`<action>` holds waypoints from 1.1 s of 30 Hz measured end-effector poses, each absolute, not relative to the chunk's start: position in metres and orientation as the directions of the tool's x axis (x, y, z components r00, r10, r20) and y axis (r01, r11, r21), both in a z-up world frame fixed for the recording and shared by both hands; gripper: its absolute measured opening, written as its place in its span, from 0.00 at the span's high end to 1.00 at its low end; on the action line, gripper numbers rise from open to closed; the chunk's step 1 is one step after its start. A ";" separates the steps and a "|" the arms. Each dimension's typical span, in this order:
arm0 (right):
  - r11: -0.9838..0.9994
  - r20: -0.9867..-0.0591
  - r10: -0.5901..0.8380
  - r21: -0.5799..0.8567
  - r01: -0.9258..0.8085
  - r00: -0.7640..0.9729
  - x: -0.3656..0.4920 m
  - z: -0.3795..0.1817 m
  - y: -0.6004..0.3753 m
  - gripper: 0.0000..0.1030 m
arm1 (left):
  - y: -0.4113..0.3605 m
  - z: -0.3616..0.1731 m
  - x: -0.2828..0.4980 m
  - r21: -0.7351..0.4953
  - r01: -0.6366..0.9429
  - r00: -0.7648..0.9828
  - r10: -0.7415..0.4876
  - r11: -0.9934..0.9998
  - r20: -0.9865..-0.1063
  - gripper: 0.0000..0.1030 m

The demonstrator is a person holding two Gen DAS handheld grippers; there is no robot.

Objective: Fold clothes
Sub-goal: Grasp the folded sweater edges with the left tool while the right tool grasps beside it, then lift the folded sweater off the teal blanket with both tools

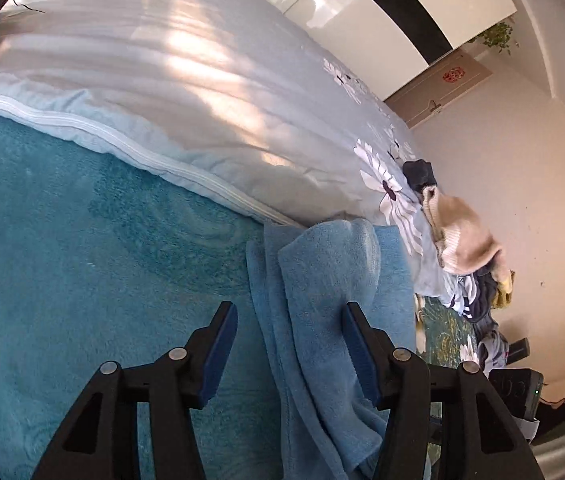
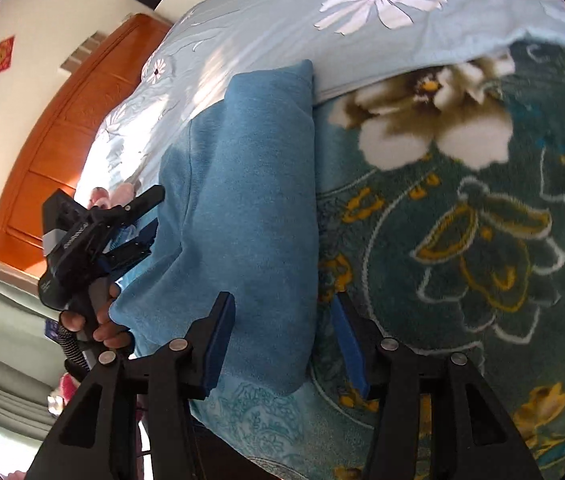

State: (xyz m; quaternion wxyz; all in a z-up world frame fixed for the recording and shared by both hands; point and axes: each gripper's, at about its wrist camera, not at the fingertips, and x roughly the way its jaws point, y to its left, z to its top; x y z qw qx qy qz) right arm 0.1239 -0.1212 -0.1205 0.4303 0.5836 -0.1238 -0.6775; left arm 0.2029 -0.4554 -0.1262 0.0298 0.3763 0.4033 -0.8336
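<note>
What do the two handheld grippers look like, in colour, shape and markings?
Each gripper, left and right, has black angular plastic arms with triangular cut-outs, round silver pivot pins, and flat blue pads on the fingers. In the right wrist view, the left gripper's black body carries a grey patch, small white lettering too blurred to read, and a braided cable below the bare hand.

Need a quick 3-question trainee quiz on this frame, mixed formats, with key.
1. True or false: the left gripper has its fingers clamped shut on the blue garment.
2. Multiple choice: in the left wrist view, the pile of other clothes lies on
A. the floor
B. the pale floral duvet
C. a chair
3. Fill in: in the right wrist view, the right gripper is ____, one finger on either side of the garment's edge, over the dark green flowered blanket.

Key: 1 false; 2 B; 3 open
</note>
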 end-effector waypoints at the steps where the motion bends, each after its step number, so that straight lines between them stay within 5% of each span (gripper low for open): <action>1: -0.585 -0.663 -0.746 0.700 0.410 0.068 0.125 -0.126 -0.120 0.50 | -0.456 -0.128 0.201 -0.660 0.347 -0.714 0.269 -0.666 -0.647 0.43; 8: -0.523 -0.599 -0.794 0.759 0.388 0.102 0.133 -0.132 -0.126 0.51 | -0.448 -0.139 0.190 -0.673 0.341 -0.690 0.311 -0.656 -0.653 0.43; 10: -0.508 -0.585 -0.805 0.768 0.389 0.104 0.134 -0.130 -0.127 0.71 | -0.447 -0.141 0.191 -0.679 0.340 -0.700 0.306 -0.651 -0.645 0.45; 12: -0.492 -0.569 -0.815 0.780 0.386 0.110 0.132 -0.127 -0.126 0.88 | -0.447 -0.142 0.195 -0.692 0.355 -0.711 0.300 -0.629 -0.636 0.63; 16: -0.431 -0.518 -0.842 0.812 0.393 0.148 0.111 -0.110 -0.124 0.90 | -0.439 -0.140 0.205 -0.706 0.384 -0.720 0.285 -0.595 -0.632 0.76; 20: -0.456 -0.595 -0.795 0.716 0.529 0.119 0.075 -0.074 -0.125 0.90 | -0.401 -0.133 0.220 -0.724 0.315 -0.726 0.335 -0.613 -0.600 0.83; 29: -0.556 -0.708 -0.698 0.630 0.543 0.106 0.033 -0.093 -0.103 0.87 | -0.358 -0.125 0.224 -0.650 0.275 -0.689 0.326 -0.709 -0.647 0.79; 33: -0.628 -0.730 -0.682 0.560 0.540 -0.036 0.044 -0.078 -0.085 0.77 | -0.361 -0.110 0.232 -0.575 0.297 -0.684 0.251 -0.762 -0.685 0.66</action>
